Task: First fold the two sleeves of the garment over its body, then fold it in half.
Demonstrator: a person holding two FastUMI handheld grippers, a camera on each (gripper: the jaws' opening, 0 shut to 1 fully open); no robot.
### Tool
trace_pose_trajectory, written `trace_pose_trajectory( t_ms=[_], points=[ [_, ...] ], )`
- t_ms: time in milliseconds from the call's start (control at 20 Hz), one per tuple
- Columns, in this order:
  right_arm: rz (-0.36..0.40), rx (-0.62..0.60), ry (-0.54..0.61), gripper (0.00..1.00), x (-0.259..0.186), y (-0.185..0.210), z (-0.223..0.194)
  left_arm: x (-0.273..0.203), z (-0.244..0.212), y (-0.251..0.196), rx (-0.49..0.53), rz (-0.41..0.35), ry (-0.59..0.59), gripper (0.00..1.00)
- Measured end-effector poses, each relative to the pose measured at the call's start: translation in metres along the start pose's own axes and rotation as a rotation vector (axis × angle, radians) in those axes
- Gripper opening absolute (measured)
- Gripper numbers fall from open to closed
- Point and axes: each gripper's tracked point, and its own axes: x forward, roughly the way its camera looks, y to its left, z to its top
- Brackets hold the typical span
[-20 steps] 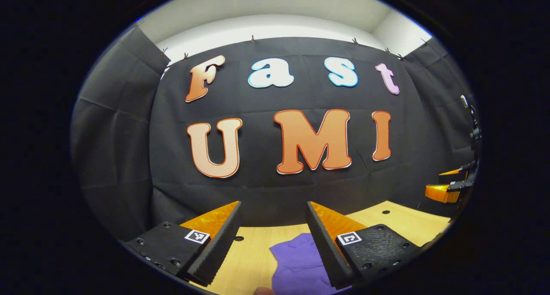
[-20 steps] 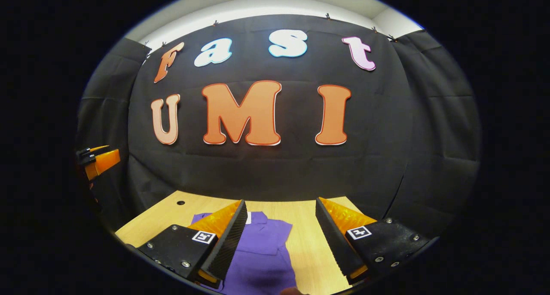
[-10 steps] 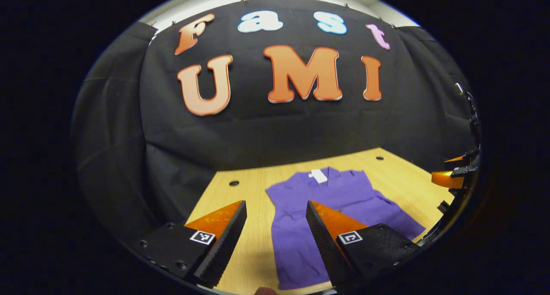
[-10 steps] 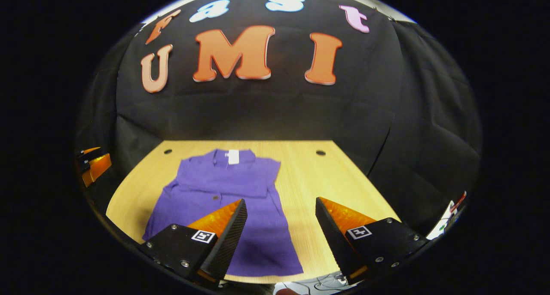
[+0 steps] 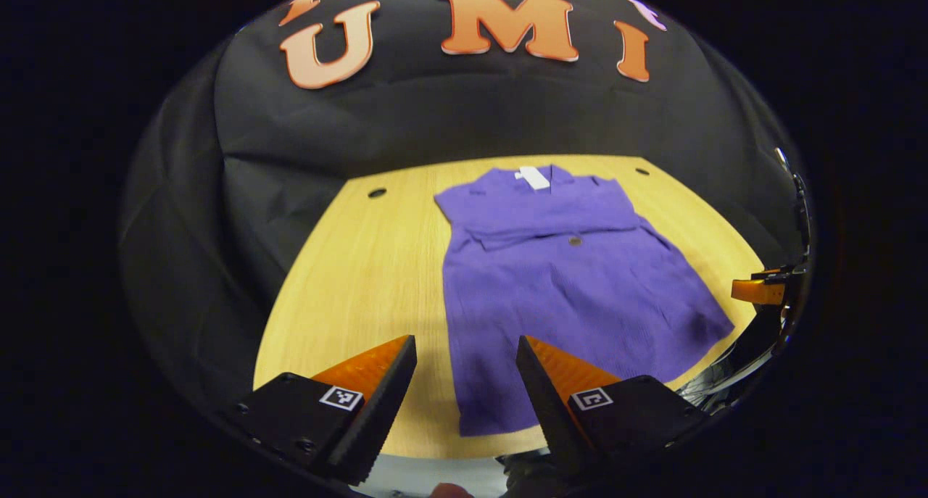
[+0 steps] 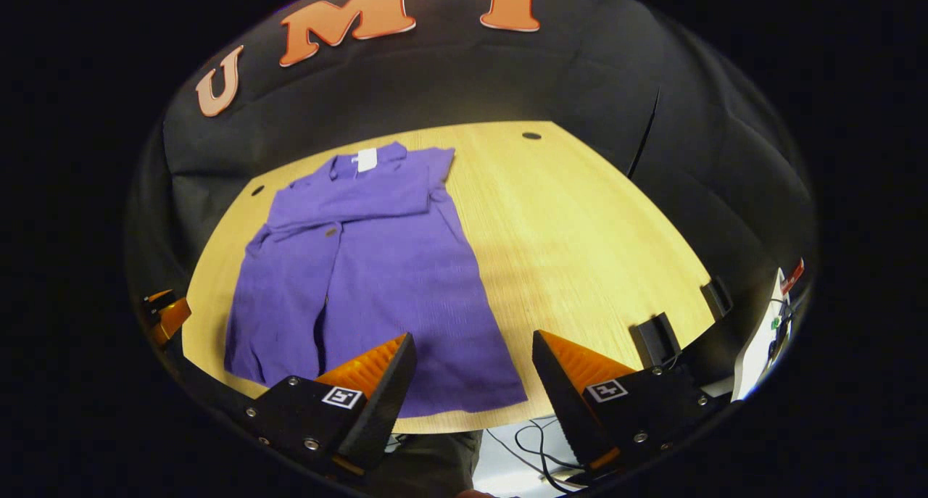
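Observation:
A purple garment (image 5: 565,280) lies flat on the wooden table (image 5: 362,266), collar and white tag at the far end, both sleeves lying across its chest. My left gripper (image 5: 464,382) hangs open above the hem's near left corner, nothing between its fingers. In the right gripper view the same garment (image 6: 377,266) spreads left of centre, and my right gripper (image 6: 471,382) stands open above the hem's near right corner, holding nothing. The other gripper shows at the edge of each view, the right gripper (image 5: 757,291) here and the left gripper (image 6: 167,317) there.
Bare wood table (image 6: 580,230) stretches to the right of the garment. Small holes (image 5: 376,193) mark the far corners. Black clamps (image 6: 656,338) sit on the near right edge, with cables (image 6: 529,440) below the table's front. Black cloth walls close the back and sides.
Both views have tilted downward from the back wall onto the table, so the whole garment now shows. Both grippers stay open, holding nothing.

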Motion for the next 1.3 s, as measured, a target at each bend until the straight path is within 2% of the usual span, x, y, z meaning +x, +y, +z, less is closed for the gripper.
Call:
trace_pose_trajectory(
  t_ms=[200, 450, 800, 1000, 1100, 1150, 1200, 1250, 1300],
  points=[
    [0.016, -0.03, 0.117, 0.96, 0.021, -0.008, -0.03, 0.033, -0.043, -0.008, -0.063, -0.014, 0.196, 0.9],
    [0.025, -0.064, 0.237, 0.97, 0.033, -0.006, -0.048, 0.064, -0.06, 0.006, -0.125, -0.021, 0.351, 0.9],
    [0.044, -0.082, 0.325, 0.96, 0.043, -0.002, -0.058, 0.07, -0.074, 0.005, -0.188, -0.021, 0.479, 0.91],
    [0.058, -0.086, 0.387, 0.92, 0.038, 0.006, -0.069, 0.075, -0.077, 0.003, -0.176, -0.018, 0.518, 0.91],
    [0.051, -0.134, 0.395, 0.84, 0.038, 0.006, -0.07, 0.074, -0.078, 0.003, -0.215, 0.001, 0.558, 0.91],
    [0.059, -0.138, 0.402, 0.76, 0.037, 0.01, -0.071, 0.07, -0.081, 0.001, -0.237, 0.002, 0.59, 0.91],
    [0.066, -0.132, 0.414, 0.7, 0.038, 0.013, -0.071, 0.068, -0.084, -0.001, -0.248, -0.003, 0.625, 0.87],
    [0.066, -0.126, 0.425, 0.55, 0.038, 0.014, -0.071, 0.065, -0.085, -0.004, -0.25, -0.013, 0.646, 0.82],
    [0.065, -0.121, 0.431, 0.47, 0.039, 0.013, -0.069, 0.066, -0.084, -0.007, -0.249, -0.022, 0.662, 0.71]
  ],
)
